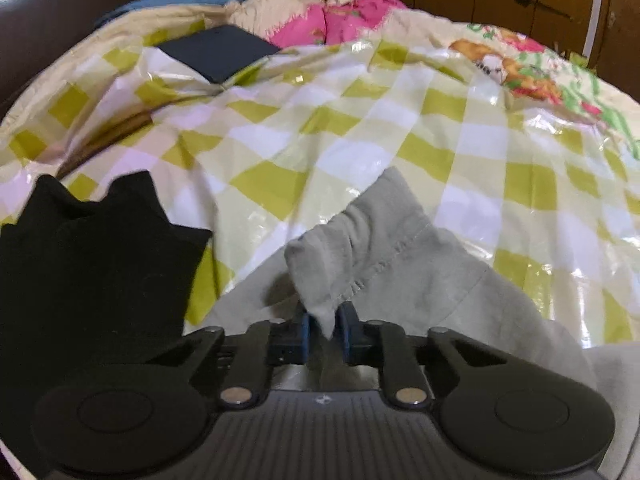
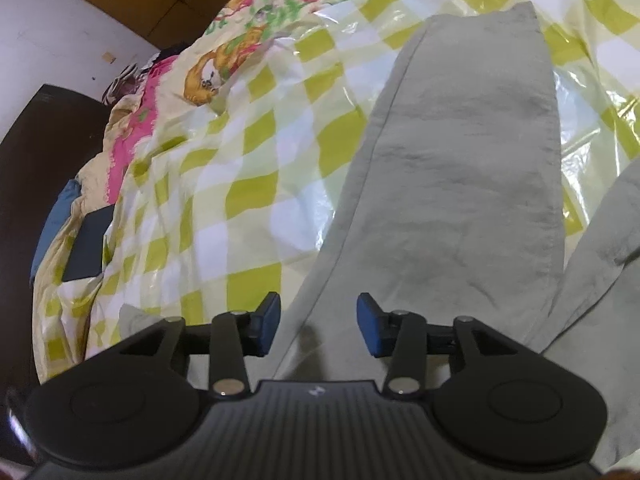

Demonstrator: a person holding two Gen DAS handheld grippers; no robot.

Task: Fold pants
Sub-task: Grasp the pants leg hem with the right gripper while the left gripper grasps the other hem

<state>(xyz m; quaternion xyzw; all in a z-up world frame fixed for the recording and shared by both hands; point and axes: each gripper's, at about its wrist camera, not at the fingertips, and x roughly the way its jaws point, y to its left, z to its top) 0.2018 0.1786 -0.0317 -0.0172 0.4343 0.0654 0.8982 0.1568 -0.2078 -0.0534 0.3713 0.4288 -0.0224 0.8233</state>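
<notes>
The pants (image 1: 404, 264) are light grey-green cloth and lie on a bed covered with a yellow-green checked plastic sheet (image 1: 360, 128). In the left wrist view my left gripper (image 1: 325, 326) is shut on a bunched hem or edge of the pants, which rises between the blue pads. In the right wrist view one pant leg (image 2: 460, 184) lies flat, running away from me, with more of the pants at the right edge (image 2: 608, 248). My right gripper (image 2: 319, 324) is open and empty, just above the near part of that leg.
A black garment (image 1: 88, 264) lies at the left by the left gripper. A dark flat rectangular object (image 1: 218, 54) lies at the far side of the bed, also in the right wrist view (image 2: 86, 250). Pink and floral bedding (image 1: 340, 20) and wooden cabinets stand beyond.
</notes>
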